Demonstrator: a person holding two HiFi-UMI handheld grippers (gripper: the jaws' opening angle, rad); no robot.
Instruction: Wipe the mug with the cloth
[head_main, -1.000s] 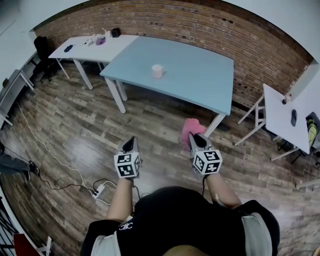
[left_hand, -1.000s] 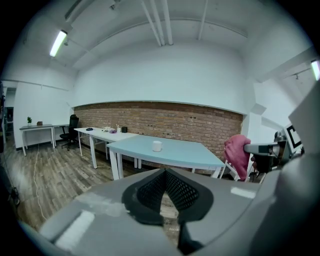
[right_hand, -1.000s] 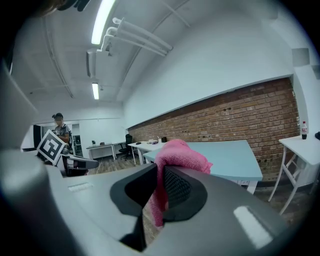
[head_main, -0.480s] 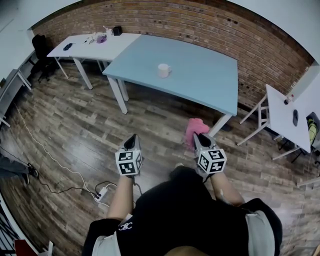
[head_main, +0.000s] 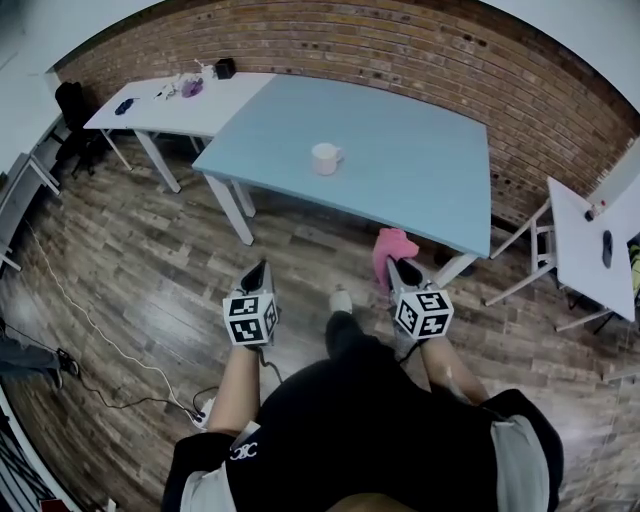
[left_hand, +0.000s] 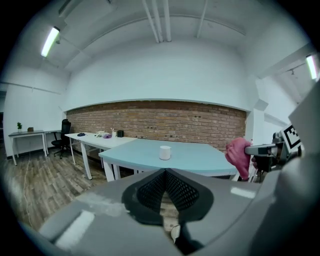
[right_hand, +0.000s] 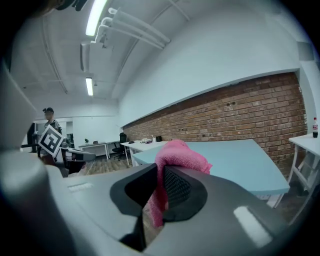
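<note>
- Compared with a second back, the blue table (head_main: 420, 170) is seen bigger and closer in the head view, so both grippers have clearly been carried toward it.
- A shoe (head_main: 341, 300) is now seen on the wood floor between the two grippers. None was seen there a second back.
- The power strip (head_main: 198, 413) is now found lower in the frame, right by the person's left forearm.
- The pink cloth (head_main: 392, 245) is now seen right up against the table's near edge, by the near right corner. Earlier it was framed by bare floor.
- The left gripper (head_main: 258, 268) is closed all the way, pads pressed together, and nothing is held in it.
- The right gripper (head_main: 393, 263) is clamped on the cloth. A bunched lump is pushed up over the jaw tips and a tail is left hanging down between them.
- The mug (head_main: 325, 158) is stood upright on the table top, toward the left end and a bit in from the near edge, with its handle turned to the right in the head view.
- The mug isn't touched by anything and is kept well apart from both grippers.
</note>
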